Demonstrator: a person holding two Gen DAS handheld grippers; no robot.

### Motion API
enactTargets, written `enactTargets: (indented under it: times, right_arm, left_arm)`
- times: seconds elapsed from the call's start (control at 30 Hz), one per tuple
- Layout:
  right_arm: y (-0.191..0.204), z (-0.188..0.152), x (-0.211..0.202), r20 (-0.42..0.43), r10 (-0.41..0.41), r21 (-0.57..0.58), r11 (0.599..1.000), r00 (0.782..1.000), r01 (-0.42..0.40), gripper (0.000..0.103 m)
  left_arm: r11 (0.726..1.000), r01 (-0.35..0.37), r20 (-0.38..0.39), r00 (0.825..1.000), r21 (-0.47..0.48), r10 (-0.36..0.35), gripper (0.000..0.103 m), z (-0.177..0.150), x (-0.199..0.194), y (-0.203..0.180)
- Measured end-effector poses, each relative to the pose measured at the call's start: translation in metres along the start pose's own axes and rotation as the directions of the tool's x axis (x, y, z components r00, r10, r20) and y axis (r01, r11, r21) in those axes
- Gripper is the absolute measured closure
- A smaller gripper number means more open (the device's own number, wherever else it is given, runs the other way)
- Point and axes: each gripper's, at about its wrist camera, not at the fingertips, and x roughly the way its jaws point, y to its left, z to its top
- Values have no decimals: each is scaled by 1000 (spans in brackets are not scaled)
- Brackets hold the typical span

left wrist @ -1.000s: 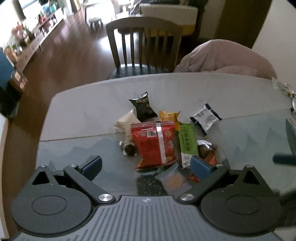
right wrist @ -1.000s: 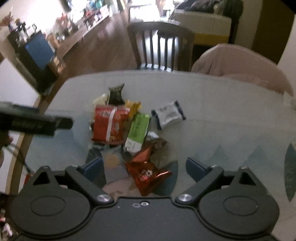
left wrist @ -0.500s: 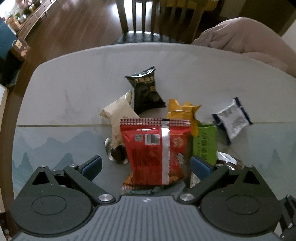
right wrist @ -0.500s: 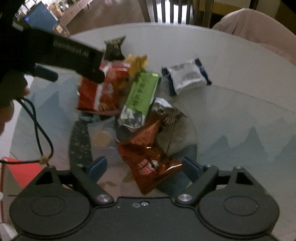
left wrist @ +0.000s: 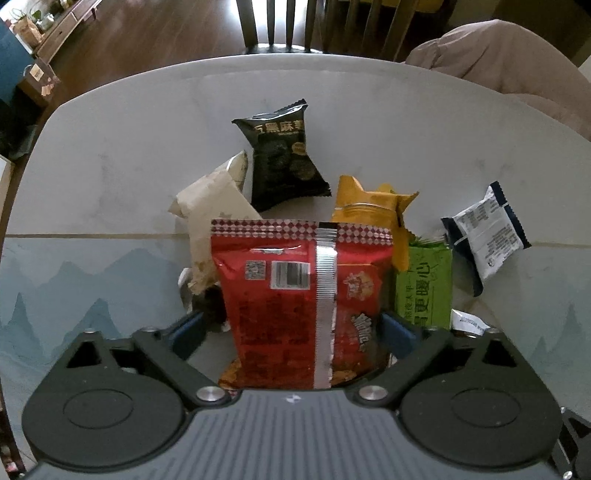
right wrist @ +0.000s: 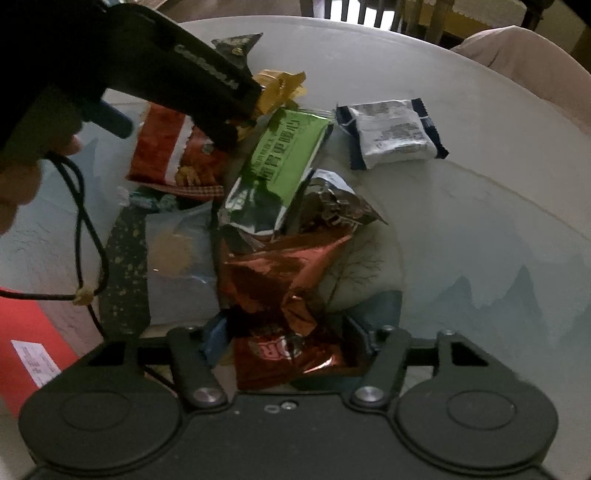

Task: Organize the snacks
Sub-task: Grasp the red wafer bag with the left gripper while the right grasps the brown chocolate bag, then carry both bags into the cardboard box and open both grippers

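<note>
A pile of snack packets lies on the table. In the left wrist view my left gripper (left wrist: pixel 291 330) has its jaws around the lower part of a large red packet (left wrist: pixel 303 295); the right pad touches it, the left pad stands a little off. Behind lie a black packet (left wrist: pixel 284 155), a beige packet (left wrist: pixel 214 206), an orange packet (left wrist: pixel 373 210), a green packet (left wrist: pixel 424 288) and a white-and-navy packet (left wrist: pixel 487 236). In the right wrist view my right gripper (right wrist: pixel 284 343) is closed in on a crumpled copper-red packet (right wrist: pixel 280 295).
The left gripper's body (right wrist: pixel 166 70) and the hand holding it fill the upper left of the right wrist view, above the pile. A wooden chair (left wrist: pixel 317 22) and a pink cushion (left wrist: pixel 509 62) stand behind the table. A red box (right wrist: pixel 26 339) lies at the table's left edge.
Both grippers have moved down and forward into the pile. The left jaws have narrowed around the large red packet. The right jaws have closed on the copper-red packet.
</note>
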Motion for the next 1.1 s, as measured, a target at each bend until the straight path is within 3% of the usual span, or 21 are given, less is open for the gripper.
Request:
enactTargets:
  times: [0.07,0.17,0.57,0.9,1.1]
  right_arm:
    - [0,-2,-2,3,12,3,1000,1000,-12,50]
    - [0,-4,-3,14,8,-3,1000,1000,-8,53]
    - [-14,-11,-27,59,22,88,996,998,-27,55]
    - [-5,-16,-92,168,11,121,992,986,-31,55]
    - [9,-22,-138,240,-5,123,992,971,-25,55]
  left_arm:
    - [1000,6,0,1000,-4,-6,20,-2,0,-1]
    - [1000,6,19,1000,-4,-6,24,-5,1,-1]
    - [998,40,46,998,-58,-37,28,-16,-18,9]
    - [997,61,130,990,-38,-55,28,-29,-88,21]
    - [996,94,195,976,-4,-92,28,-47,-141,29]
